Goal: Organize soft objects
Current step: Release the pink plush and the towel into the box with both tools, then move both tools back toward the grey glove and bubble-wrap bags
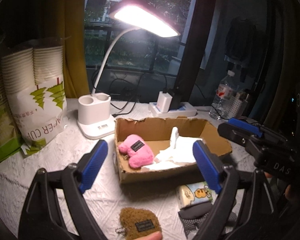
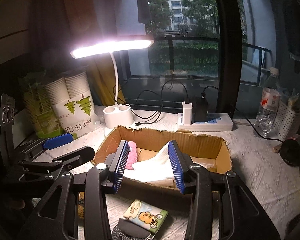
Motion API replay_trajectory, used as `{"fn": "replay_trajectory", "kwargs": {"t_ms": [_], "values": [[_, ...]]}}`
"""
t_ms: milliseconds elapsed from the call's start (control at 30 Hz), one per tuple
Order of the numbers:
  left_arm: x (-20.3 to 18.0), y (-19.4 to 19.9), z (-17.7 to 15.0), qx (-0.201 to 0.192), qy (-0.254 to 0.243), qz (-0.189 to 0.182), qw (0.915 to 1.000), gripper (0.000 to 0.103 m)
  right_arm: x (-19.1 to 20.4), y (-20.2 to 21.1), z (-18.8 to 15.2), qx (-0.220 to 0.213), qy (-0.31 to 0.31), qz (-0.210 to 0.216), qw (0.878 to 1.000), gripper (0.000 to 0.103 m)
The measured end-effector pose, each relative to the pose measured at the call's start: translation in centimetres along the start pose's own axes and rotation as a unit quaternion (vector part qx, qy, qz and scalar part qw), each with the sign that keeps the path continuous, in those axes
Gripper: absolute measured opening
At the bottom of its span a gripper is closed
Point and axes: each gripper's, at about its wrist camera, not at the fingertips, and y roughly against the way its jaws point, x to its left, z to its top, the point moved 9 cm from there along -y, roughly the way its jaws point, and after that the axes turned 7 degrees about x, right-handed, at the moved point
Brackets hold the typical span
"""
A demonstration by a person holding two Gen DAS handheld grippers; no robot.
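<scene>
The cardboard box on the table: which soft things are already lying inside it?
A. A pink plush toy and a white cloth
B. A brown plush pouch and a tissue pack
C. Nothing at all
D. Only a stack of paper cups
A: inside the cardboard box lie a pink plush toy and a white cloth, while the brown plush pouch and the cartoon tissue pack sit on the tablecloth in front of it.
</scene>
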Motion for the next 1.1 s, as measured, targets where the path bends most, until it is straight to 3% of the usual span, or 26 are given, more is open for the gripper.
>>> {"fn": "replay_trajectory", "kwargs": {"t_ms": [667, 1100], "values": [[-1.7, 4.1, -2.5, -0.011, -0.008, -0.002, 0.9999, 0.088, 1.5, 4.7, -3.3, -0.005, 0.002, -0.004, 1.0, 0.045], [-3.4, 5.0, -6.9, 0.01, -0.012, -0.008, 0.9998, 0.088, 1.2, 5.7, -7.9, 0.019, -0.013, -0.008, 1.0, 0.046]]}}
